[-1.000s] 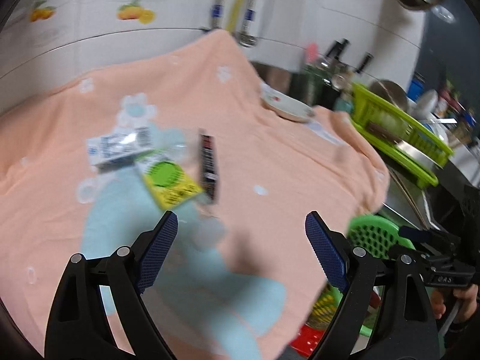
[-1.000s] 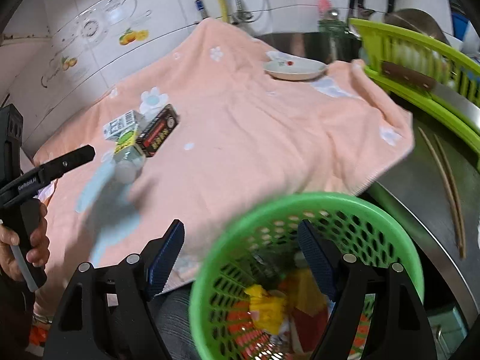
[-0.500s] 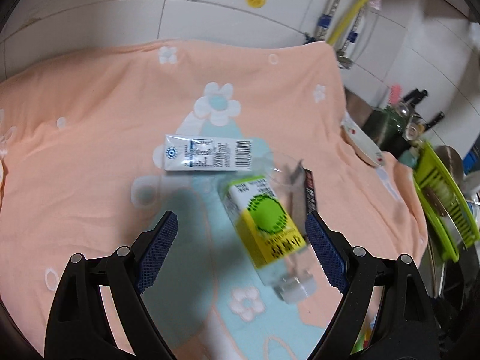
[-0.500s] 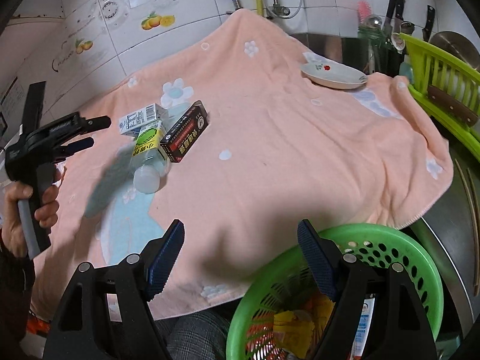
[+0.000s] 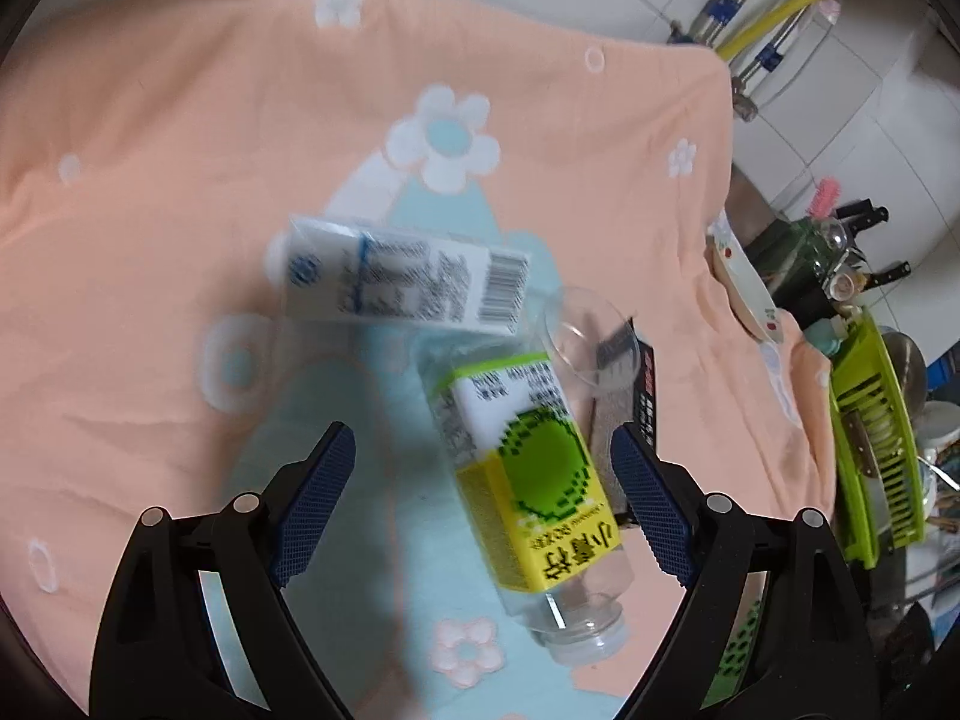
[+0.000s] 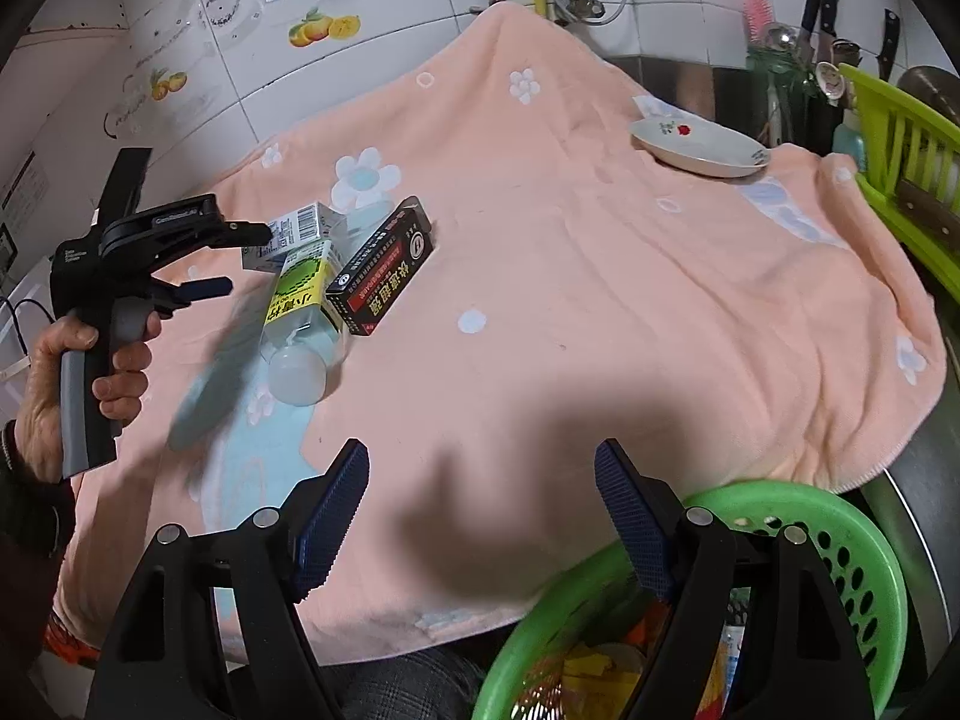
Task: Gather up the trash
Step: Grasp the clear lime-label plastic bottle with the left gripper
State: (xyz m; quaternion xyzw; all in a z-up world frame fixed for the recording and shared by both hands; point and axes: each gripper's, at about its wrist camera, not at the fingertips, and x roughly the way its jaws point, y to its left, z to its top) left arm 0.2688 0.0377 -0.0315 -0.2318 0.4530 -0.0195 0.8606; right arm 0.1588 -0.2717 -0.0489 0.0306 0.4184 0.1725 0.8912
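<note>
The left hand-held gripper (image 5: 483, 483) hangs wide open and empty over the plastic bottle (image 5: 528, 480) lying on the towel-covered desk (image 5: 150, 150), seemingly to straddle it, while the right hand-held gripper (image 6: 482, 504), also open and empty, waits by the green basket (image 6: 852, 546)

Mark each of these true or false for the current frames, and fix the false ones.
1. The plastic bottle lies on its side on the peach towel. True.
2. The left gripper is clamped on the bottle. False: its jaws stand open, apart from it.
3. The black box sits inside the green basket. False: it lies on the towel beside the bottle.
4. The right gripper holds nothing. True.
5. A white dish rests on the towel. True.
</note>
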